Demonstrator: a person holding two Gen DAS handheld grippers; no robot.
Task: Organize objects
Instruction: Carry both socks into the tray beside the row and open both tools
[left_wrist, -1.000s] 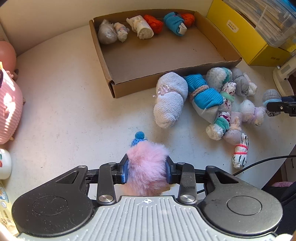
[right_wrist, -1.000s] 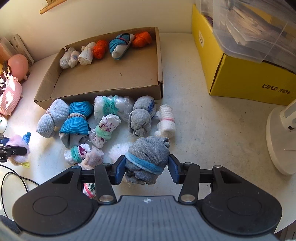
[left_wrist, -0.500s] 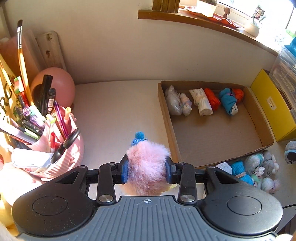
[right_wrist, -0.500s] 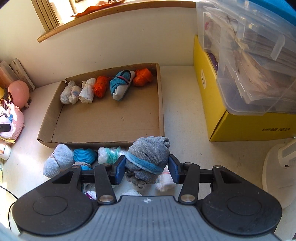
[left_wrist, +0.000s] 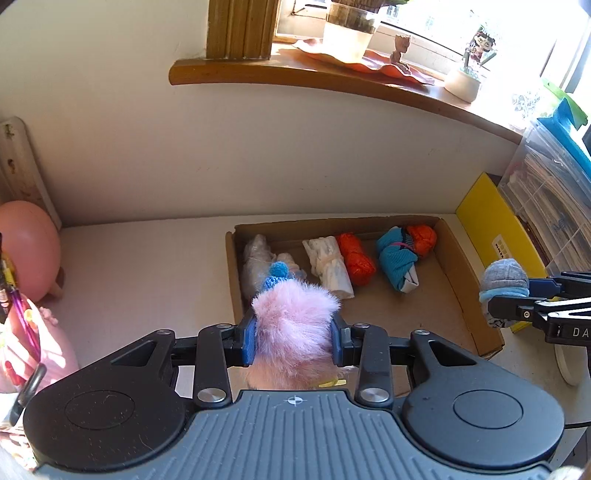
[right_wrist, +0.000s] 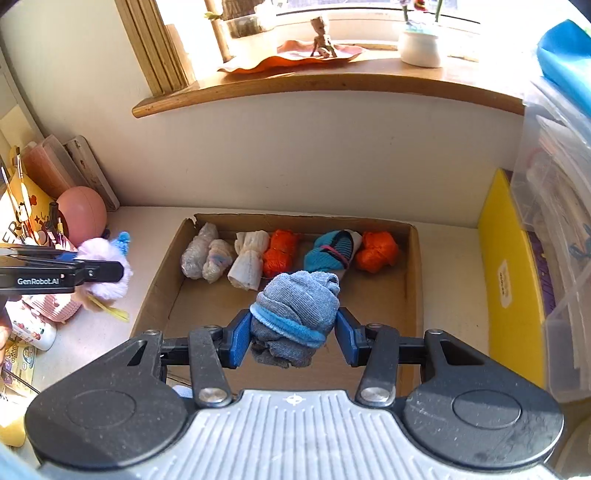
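Two grippers, the left (left_wrist: 294, 341) clamped on a pink fluffy toy (left_wrist: 295, 325) and the right (right_wrist: 294, 341) on a grey sock roll (right_wrist: 297, 314), have risen from the table to hover near the cardboard box (right_wrist: 413, 280), leaving the sock pile out of view.

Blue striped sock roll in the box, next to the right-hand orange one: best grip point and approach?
Grip the blue striped sock roll across its narrow middle, coming from above. It lies flat and slanted on the cardboard box floor, and the orange roll touches its far right end, so set one finger on its open near-right flank and the other in the gap on its left. Sideways approaches are blocked by the box walls.
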